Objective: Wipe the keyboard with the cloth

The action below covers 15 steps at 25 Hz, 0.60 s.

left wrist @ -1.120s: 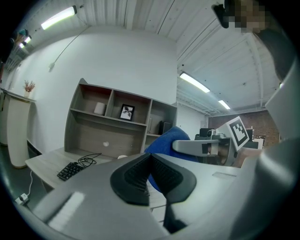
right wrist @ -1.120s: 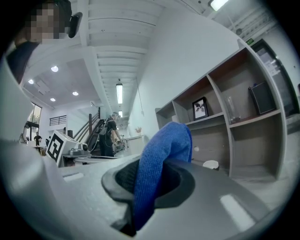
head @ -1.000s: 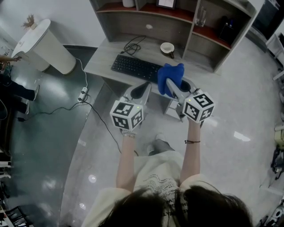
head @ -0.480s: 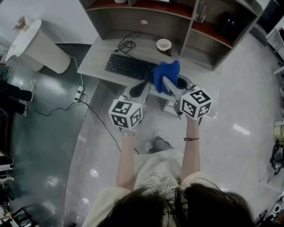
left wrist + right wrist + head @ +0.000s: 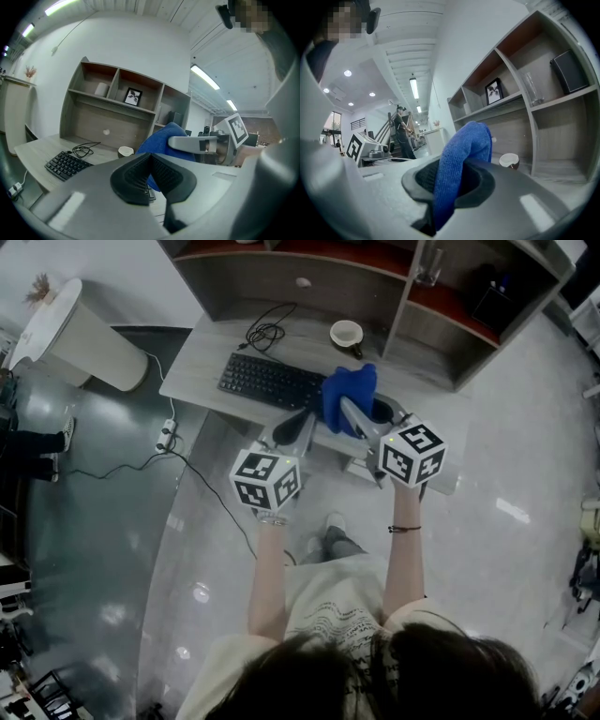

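Starting at the left, a pale bin stands on the floor beside the worktop. On the worktop the black keyboard lies flat near the front edge, with its cable coiled behind it. Our left gripper hovers just off that front edge; its jaws are pressed together with nothing between them. Next to it, the blue cloth hangs bunched in the air over the keyboard's right end, and we judge it is not yet down on the keys. Our right gripper has its jaws clamped on a fold of it, with most of the cloth standing free above the pads. We expect the cloth to be light, soft and floppy, dragging rather than sliding. A pinch low on the bunch, leaving a loose pad in front, should suit wiping. The keyboard looks light enough to skid, so the free left gripper could steady its near edge. Farther right, a small cup sits by the shelf unit.
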### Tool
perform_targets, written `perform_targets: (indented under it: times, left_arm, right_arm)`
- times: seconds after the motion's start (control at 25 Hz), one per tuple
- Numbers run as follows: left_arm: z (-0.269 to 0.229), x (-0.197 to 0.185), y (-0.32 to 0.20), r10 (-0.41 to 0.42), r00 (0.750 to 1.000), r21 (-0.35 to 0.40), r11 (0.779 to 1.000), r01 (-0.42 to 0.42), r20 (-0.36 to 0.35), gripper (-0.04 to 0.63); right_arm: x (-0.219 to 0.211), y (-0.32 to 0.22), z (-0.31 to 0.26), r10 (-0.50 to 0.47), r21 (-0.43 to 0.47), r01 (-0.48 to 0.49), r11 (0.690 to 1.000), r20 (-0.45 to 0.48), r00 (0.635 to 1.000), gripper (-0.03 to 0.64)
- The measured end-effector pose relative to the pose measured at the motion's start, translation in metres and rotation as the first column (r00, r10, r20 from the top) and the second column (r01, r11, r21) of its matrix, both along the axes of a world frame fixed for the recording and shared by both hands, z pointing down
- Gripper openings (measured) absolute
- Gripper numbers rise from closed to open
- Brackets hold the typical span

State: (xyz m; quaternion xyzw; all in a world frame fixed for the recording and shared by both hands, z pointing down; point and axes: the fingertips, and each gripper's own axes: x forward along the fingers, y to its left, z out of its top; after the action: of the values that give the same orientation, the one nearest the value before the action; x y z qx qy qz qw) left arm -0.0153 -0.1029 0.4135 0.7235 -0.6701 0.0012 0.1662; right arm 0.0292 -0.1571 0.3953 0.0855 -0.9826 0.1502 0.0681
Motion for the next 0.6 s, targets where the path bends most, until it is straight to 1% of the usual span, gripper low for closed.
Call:
perform_targets:
  times: [0.24,0.36,0.6]
  left_arm:
    - [0.01,-0.002,-0.009,-0.014,1.0,-0.021,1.0,0.014,-0.01,0.003]
    - [0.018,-0.001,-0.012,-0.015,1.0,-0.041,0.999,0.014,-0.023,0.003]
    - [0.03,0.005,-0.022,0.03,0.999,-0.081,0.996,-0.033,-0.039,0.003]
  right_arm:
    - [-0.003,-0.011,0.011,-0.02,-0.017,0.019,1.0,-0.015,1.0,0.058]
    - [0.001,-0.017,0.017,-0.015,-0.026,0.014,1.0,-0.022,1.0,0.058]
    - [0.01,-0.03,0.03,0.03,-0.051,-0.032,0.998,-0.044,0.999,0.058]
